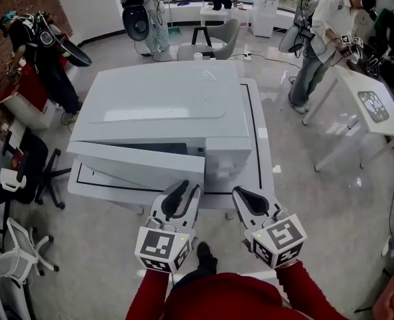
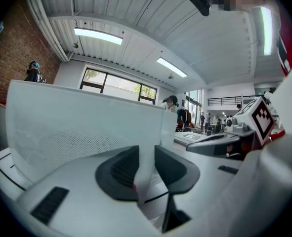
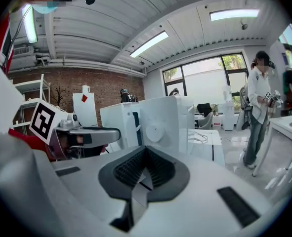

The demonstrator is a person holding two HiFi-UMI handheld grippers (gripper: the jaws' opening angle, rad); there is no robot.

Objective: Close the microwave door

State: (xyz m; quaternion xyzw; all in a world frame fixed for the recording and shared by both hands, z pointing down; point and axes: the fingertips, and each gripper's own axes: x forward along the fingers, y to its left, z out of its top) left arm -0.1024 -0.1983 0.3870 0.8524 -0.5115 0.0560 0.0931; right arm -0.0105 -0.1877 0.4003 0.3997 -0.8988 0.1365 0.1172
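A white microwave [image 1: 163,99] stands on a white table [image 1: 267,172], and its door [image 1: 137,169] is swung partly out at the front left. My left gripper [image 1: 185,191] is at the door's free edge. In the left gripper view the door panel [image 2: 76,127] runs in between the pads, and the left gripper [image 2: 146,157] is shut on that edge. My right gripper [image 1: 240,195] hovers beside it, in front of the control panel side, shut with nothing in it. The right gripper view shows the microwave body [image 3: 160,122] just ahead of the closed right gripper [image 3: 146,152].
One person [image 1: 40,52] stands at the far left and another [image 1: 327,32] at the far right beside a second white table [image 1: 373,105]. Office chairs [image 1: 23,172] sit left of the table, and a grey chair [image 1: 227,39] is behind it.
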